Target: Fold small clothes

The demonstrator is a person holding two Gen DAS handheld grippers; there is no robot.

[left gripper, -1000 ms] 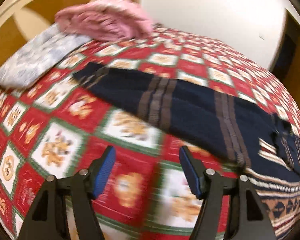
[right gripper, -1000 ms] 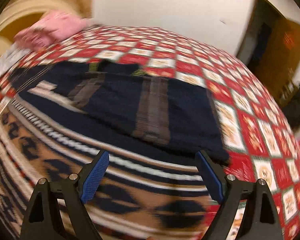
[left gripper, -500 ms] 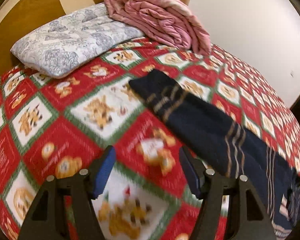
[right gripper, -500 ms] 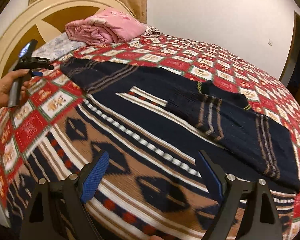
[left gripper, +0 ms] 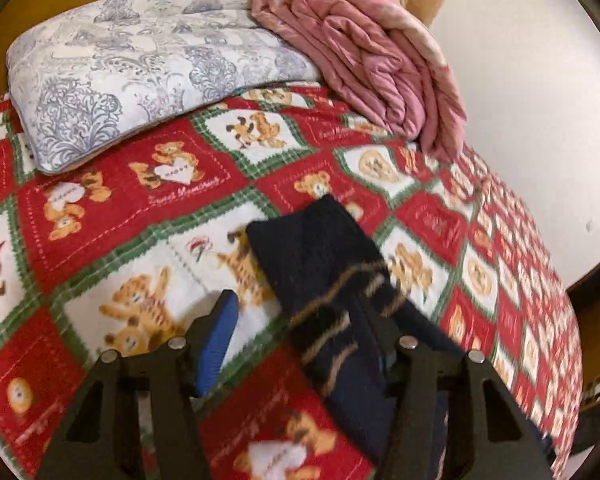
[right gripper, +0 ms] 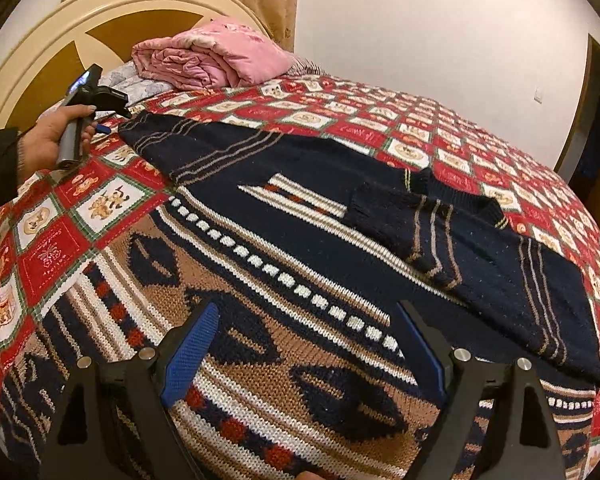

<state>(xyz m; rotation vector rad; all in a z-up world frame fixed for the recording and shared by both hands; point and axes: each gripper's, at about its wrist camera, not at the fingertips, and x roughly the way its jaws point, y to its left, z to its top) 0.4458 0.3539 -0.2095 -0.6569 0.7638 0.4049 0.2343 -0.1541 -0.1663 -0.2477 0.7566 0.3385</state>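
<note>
The left gripper (left gripper: 300, 336) has its jaws set wide. The navy sleeve (left gripper: 324, 276) runs between the blue-padded fingers (left gripper: 216, 340); the right finger is partly hidden behind the knit, so whether it touches the cloth cannot be told, and nothing is pinched. In the right wrist view a hand (right gripper: 56, 136) holds this tool near the head-left corner of the bed, right at the sleeve's cuff.

The right gripper (right gripper: 312, 356) is also spread wide and holds nothing, hovering above the sweater (right gripper: 260, 280) near the foot edge of the bed.

The sweater is a chunky knit, navy with tan, white and red bands and dark diamond shapes. It lies flat across the bed, one sleeve stretched toward the headboard (right gripper: 40, 48), the other sleeve (right gripper: 480, 248) folded back over the chest.

Under it is a fleecy quilt (left gripper: 120, 216) of red and white squares with teddy bears. At the head edge lie a grey-patterned pillow (left gripper: 132, 64) and, touching it, a folded pink blanket (left gripper: 372, 64).
</note>
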